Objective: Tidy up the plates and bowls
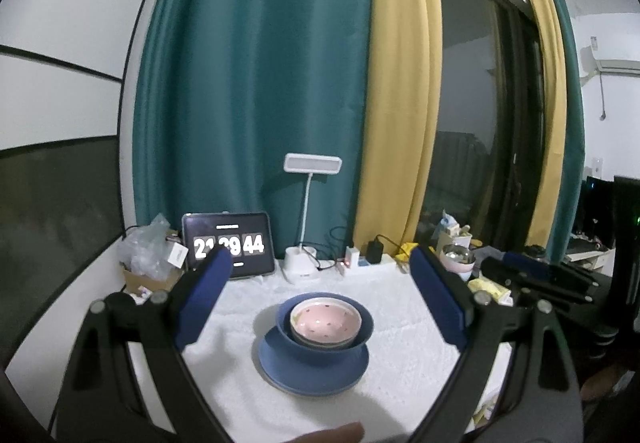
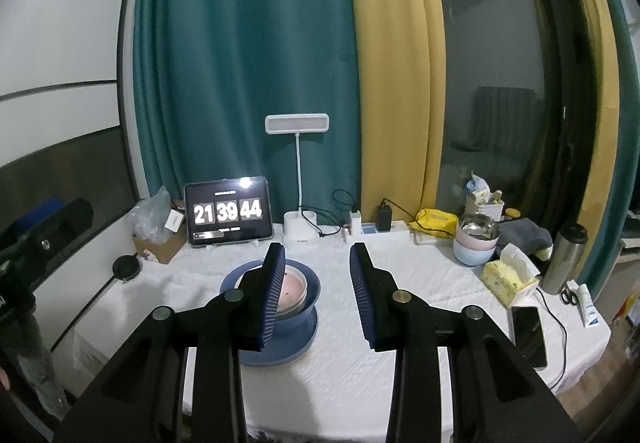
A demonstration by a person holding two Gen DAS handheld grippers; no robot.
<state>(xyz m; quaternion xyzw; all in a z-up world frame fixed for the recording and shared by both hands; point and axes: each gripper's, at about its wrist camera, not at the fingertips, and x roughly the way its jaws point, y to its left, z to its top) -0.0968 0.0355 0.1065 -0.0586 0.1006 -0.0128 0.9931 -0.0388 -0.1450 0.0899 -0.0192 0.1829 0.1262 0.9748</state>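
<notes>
On the white tablecloth stands a stack: a blue plate (image 1: 316, 375) at the bottom, a blue bowl (image 1: 324, 339) on it, and a pink dotted bowl (image 1: 326, 321) nested inside. My left gripper (image 1: 320, 259) hangs above and before the stack, open wide, with nothing between its blue pads. In the right wrist view the same blue plate (image 2: 296, 343) and blue bowl (image 2: 312, 291) sit behind my right gripper's left finger. My right gripper (image 2: 318, 251) is partly open and holds nothing. It stands a little right of the stack.
At the back are a tablet clock (image 2: 229, 211), a white desk lamp (image 2: 298, 227), chargers and a power strip (image 2: 368, 227). Stacked pastel bowls (image 2: 476, 243), a tissue box (image 2: 508, 277), a phone (image 2: 529, 331) and a steel flask (image 2: 564, 259) crowd the right side. A cardboard box (image 2: 158, 243) sits back left.
</notes>
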